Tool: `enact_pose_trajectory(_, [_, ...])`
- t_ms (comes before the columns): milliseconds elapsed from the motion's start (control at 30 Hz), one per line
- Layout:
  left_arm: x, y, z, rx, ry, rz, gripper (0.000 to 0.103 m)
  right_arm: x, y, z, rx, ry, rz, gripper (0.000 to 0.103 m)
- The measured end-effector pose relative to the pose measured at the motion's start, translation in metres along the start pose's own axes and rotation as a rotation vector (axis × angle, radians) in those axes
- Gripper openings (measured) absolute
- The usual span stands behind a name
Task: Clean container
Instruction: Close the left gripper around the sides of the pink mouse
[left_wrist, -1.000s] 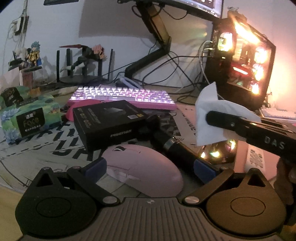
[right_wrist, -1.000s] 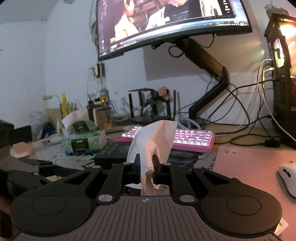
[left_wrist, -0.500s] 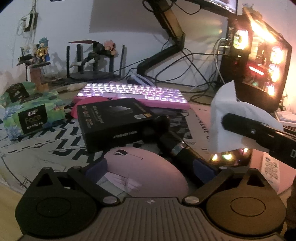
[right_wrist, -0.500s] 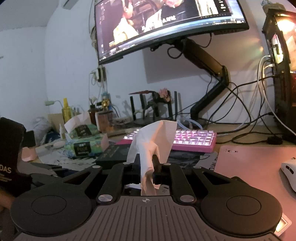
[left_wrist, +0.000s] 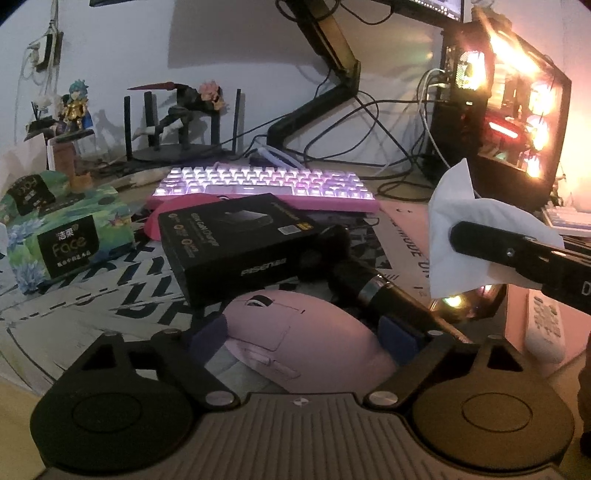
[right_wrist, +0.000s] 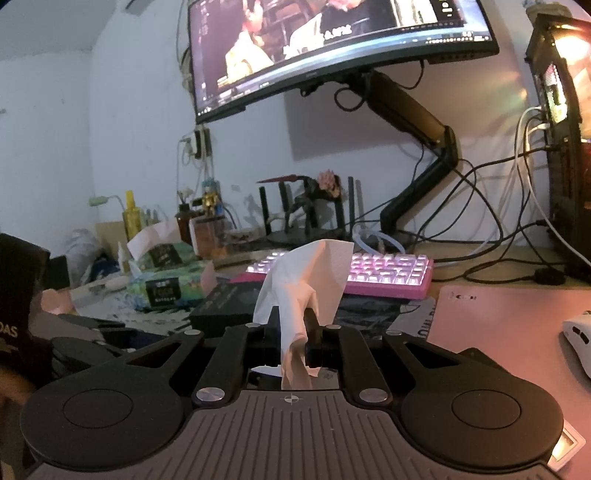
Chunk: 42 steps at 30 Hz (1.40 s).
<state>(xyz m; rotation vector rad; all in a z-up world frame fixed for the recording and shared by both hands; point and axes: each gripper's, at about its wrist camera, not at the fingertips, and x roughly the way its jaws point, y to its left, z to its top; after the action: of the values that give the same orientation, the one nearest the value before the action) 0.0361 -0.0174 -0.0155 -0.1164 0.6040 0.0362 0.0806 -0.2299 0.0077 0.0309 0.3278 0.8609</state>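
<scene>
Tissue (left_wrist: 454, 221) clenched in right tongs (right_wrist: 293, 317), hanging just above what seems the dark shiny container (left_wrist: 469, 306), off right of left tongs (left_wrist: 303, 328) spread wide around mouse (left_wrist: 314, 354); right side nearer.

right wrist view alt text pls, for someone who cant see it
The right gripper is shut on a white tissue above a cluttered desk. Behind it sit a lit pink keyboard and a monitor on an arm.

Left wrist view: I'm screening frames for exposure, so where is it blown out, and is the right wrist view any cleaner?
Left wrist view: the PC case glows orange and clips at right. Right wrist view: evener, only its top-right corner flares; the tissue stays sharp.
</scene>
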Motion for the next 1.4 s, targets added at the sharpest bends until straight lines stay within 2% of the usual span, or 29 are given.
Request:
enact_pose_trajectory(167, [-0.003, 0.011, 0.0, 0.021, 0.007, -0.02, 0.09, 0.002, 0.001, 0.0, -0.002, 0.006, 0.001, 0.012])
enact_pose_trajectory(400, [-0.006, 0.021, 0.0, 0.083, 0.02, -0.089, 0.087, 0.005, 0.004, -0.001, -0.006, 0.014, 0.001, 0.012])
enact_pose_trajectory(533, [-0.01, 0.02, 0.0, 0.151, 0.002, -0.149, 0.077, 0.007, 0.005, -0.001, -0.008, 0.02, 0.003, 0.012])
enact_pose_trajectory(600, [-0.011, 0.022, 0.0, 0.138, -0.003, -0.16, 0.073, 0.007, 0.005, -0.001, -0.009, 0.022, 0.003, 0.012])
enact_pose_trajectory(700, [-0.011, 0.022, 0.001, 0.092, 0.014, -0.128, 0.076, 0.008, 0.005, -0.001, -0.009, 0.024, 0.0, 0.012])
enact_pose_trajectory(733, [-0.011, 0.02, 0.001, 0.08, 0.018, -0.105, 0.085, 0.008, 0.005, 0.0, -0.009, 0.024, 0.0, 0.012])
enact_pose_trajectory(767, [-0.012, 0.018, 0.0, 0.069, 0.019, -0.083, 0.087, 0.009, 0.005, 0.0, -0.009, 0.024, 0.001, 0.012])
enact_pose_trajectory(900, [-0.011, 0.01, -0.004, 0.02, 0.048, -0.052, 0.093, 0.009, 0.006, -0.001, -0.01, 0.024, 0.005, 0.012])
enact_pose_trajectory(1000, [-0.009, 0.004, -0.006, -0.013, 0.054, -0.036, 0.094, 0.01, 0.007, -0.002, -0.011, 0.026, 0.009, 0.012])
enact_pose_trajectory(1100, [-0.007, 0.003, -0.008, -0.032, 0.045, 0.002, 0.094, 0.011, 0.008, -0.002, -0.014, 0.028, 0.014, 0.012])
enact_pose_trajectory(1133, [-0.007, 0.005, -0.008, -0.035, 0.045, 0.004, 0.091, 0.011, 0.008, -0.003, -0.014, 0.029, 0.014, 0.012])
enact_pose_trajectory(1167, [-0.006, 0.006, -0.008, -0.04, 0.049, -0.003, 0.085, 0.011, 0.008, -0.003, -0.014, 0.029, 0.014, 0.012])
enact_pose_trajectory(1233, [-0.006, 0.01, -0.008, -0.047, 0.055, -0.017, 0.083, 0.01, 0.007, -0.003, -0.011, 0.028, 0.016, 0.012])
enact_pose_trajectory(1267, [-0.006, 0.012, -0.008, -0.046, 0.057, -0.024, 0.077, 0.01, 0.006, -0.003, -0.01, 0.027, 0.016, 0.012])
enact_pose_trajectory(1400, [-0.008, 0.016, -0.008, -0.028, 0.064, -0.061, 0.073, 0.011, 0.006, -0.003, -0.01, 0.03, 0.016, 0.012])
